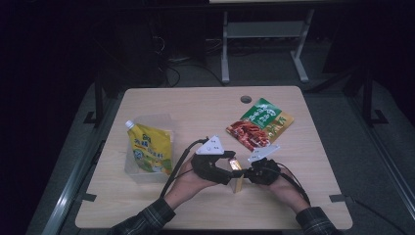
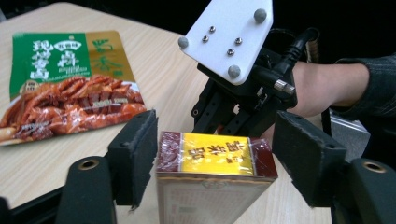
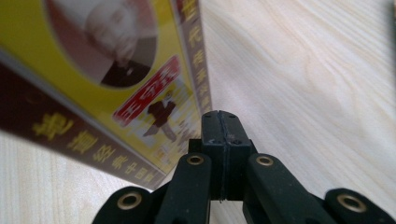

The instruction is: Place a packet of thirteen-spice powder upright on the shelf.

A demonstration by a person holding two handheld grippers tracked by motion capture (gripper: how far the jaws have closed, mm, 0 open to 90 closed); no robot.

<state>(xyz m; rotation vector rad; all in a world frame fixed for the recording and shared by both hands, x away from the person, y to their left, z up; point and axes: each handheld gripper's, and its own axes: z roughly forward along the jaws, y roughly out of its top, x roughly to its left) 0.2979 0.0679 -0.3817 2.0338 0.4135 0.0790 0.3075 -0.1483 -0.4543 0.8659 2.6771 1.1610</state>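
Item: small upright box, yellow and dark red, wrapped in clear film, standing on end on the near middle of the table, between our two hands.

Tools on it: we have the left gripper straddling the box top; its jaws stand either side of it, the left pad close against the edge, the right pad clearly apart, so nothing is clamped. The right gripper sits just beside the box's printed face with its jaws pressed fully together and nothing between them; whether its tip touches the box we cannot tell.

Handling, in our judgement: light, stiff cardboard, flat-sided and easy to pinch, but the film wrap looks slick and the tall narrow stance makes it tippy. We would take hold across the two narrow sides near the top, squarely, with moderate pressure so the card does not dent, the closed right tip steadying the face.

Further off: red and green snack pouch, lying flat to the right beyond the grippers; yellow spouted pouch resting in a clear tray at the left.
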